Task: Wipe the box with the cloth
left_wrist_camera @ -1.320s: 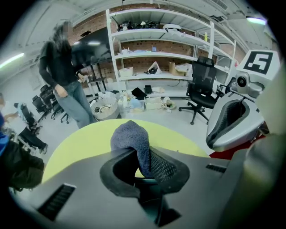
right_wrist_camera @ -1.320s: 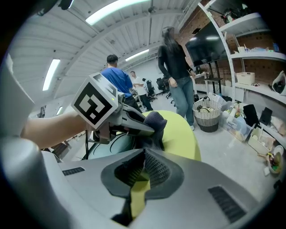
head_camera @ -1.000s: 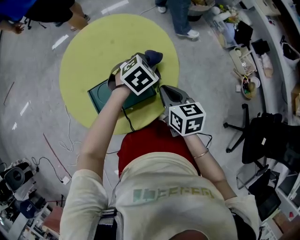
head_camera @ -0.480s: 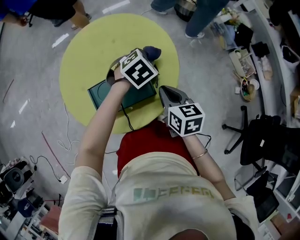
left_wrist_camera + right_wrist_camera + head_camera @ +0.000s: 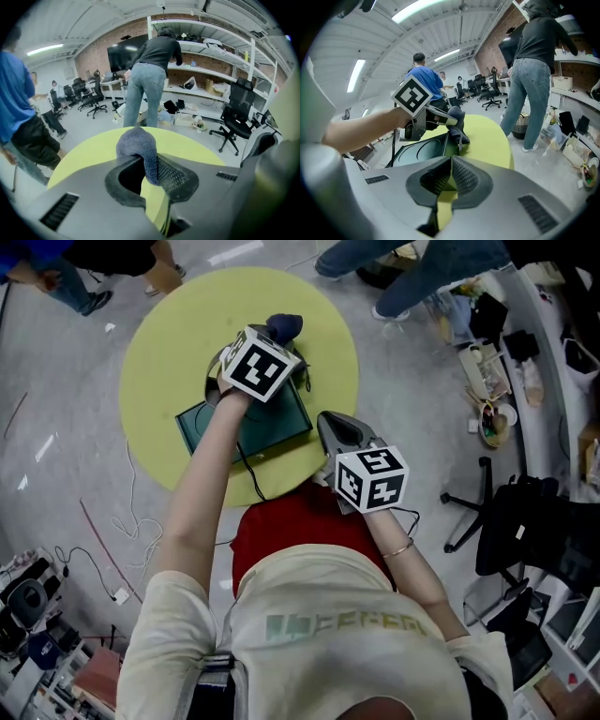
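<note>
A dark green box (image 5: 208,424) lies on the round yellow table (image 5: 169,343); the right gripper view shows its lid (image 5: 417,149) with circles printed on it. My left gripper (image 5: 279,341) is over the box's far right corner, shut on a dark blue cloth (image 5: 285,325). The cloth (image 5: 139,146) bulges out between the jaws. In the right gripper view the cloth (image 5: 458,125) hangs down onto the box's far edge. My right gripper (image 5: 335,427) hovers at the table's near edge, right of the box, shut on nothing (image 5: 451,174).
A black cable (image 5: 251,471) runs from the left gripper over the table's near edge. People stand just beyond the table (image 5: 422,266), one in jeans (image 5: 140,93). An office chair (image 5: 511,521) and cluttered shelves (image 5: 492,362) are to the right.
My left gripper has carried the cloth away from me, along the box toward its far right corner. The right gripper has stayed put. The people beyond the table have shifted.
</note>
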Motion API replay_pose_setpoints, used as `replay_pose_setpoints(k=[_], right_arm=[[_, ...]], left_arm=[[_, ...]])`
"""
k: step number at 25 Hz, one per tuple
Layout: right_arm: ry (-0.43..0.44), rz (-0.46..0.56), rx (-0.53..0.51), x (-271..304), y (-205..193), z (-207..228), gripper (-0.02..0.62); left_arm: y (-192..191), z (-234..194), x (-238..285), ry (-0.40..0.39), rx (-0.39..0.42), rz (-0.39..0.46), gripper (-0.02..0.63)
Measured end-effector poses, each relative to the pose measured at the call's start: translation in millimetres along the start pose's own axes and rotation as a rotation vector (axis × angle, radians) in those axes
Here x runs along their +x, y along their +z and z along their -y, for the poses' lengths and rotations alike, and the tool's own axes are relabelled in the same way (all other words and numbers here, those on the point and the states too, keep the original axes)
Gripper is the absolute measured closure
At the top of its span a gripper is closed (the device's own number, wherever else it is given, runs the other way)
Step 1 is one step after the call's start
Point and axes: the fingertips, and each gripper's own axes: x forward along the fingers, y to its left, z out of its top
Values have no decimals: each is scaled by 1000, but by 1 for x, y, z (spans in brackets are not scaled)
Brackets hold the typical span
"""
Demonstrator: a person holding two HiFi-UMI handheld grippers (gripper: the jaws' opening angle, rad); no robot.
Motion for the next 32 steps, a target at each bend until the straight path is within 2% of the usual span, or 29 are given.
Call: replay_pose_setpoints(k=[3, 5, 7, 9, 16, 20, 26, 32], right_arm=[[5, -4, 0, 2, -1, 1, 557], [8, -7, -2, 3, -2, 0, 557], [12, -11, -6, 5, -1, -2, 557], [16, -13, -11, 7, -1, -3, 557], [28, -22, -23, 8, 1, -4, 557], [34, -26, -25, 7, -1, -4, 557], [45, -31, -26, 8, -5, -4, 557], [62, -36, -41, 4, -10, -16, 557]], left_arm=[[4, -25, -14, 61, -79, 75, 540], [6, -35, -21, 74, -129, 119, 541], [3, -39, -24, 72, -146, 129, 540], [0, -34, -21, 52, -119, 114, 541], [-8, 11, -7, -145, 20, 26, 541], [-8, 26, -13, -239, -17, 34, 541], [-16, 26, -18, -267, -69, 35, 541], [-29, 23, -34, -227, -69, 25, 541]])
